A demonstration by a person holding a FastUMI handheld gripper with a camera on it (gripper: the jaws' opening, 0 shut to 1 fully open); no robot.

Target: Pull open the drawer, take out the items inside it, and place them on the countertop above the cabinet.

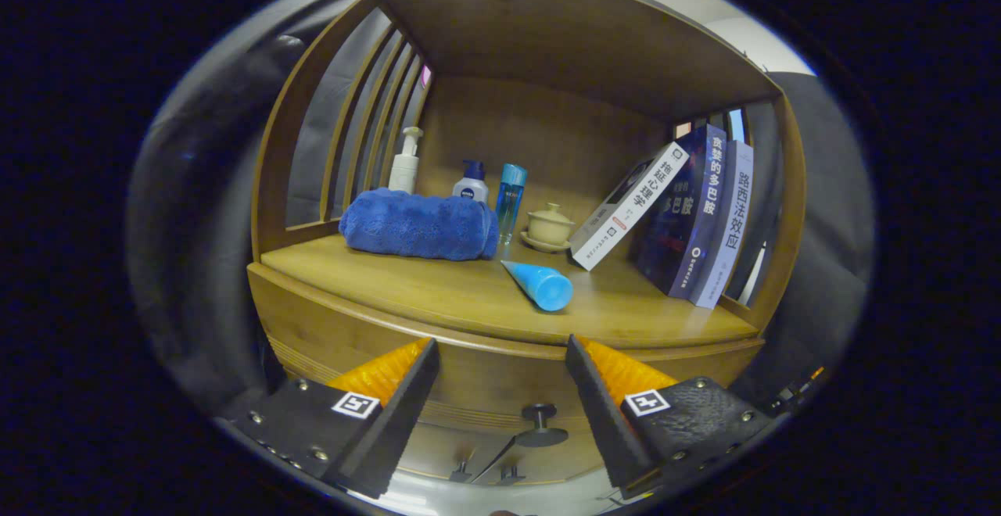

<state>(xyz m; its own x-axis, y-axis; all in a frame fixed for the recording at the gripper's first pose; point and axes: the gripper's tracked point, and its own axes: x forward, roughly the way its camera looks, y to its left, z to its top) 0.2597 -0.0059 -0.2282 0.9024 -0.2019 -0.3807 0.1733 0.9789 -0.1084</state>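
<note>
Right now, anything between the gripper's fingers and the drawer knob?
No. In the gripper view the gripper is open, fingers apart, and the drawer knob sits in the gap just ahead of them. Only bare drawer front lies between.

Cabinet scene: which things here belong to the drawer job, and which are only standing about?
For the job:
- drawer, shut
- its knob, between the fingers
- countertop
- gripper, open, holding nothing

Standing about:
- blue towel
- blue tube, lying beside the towel
- pump bottles behind the towel
- lidded cup
- books, leaning
</note>
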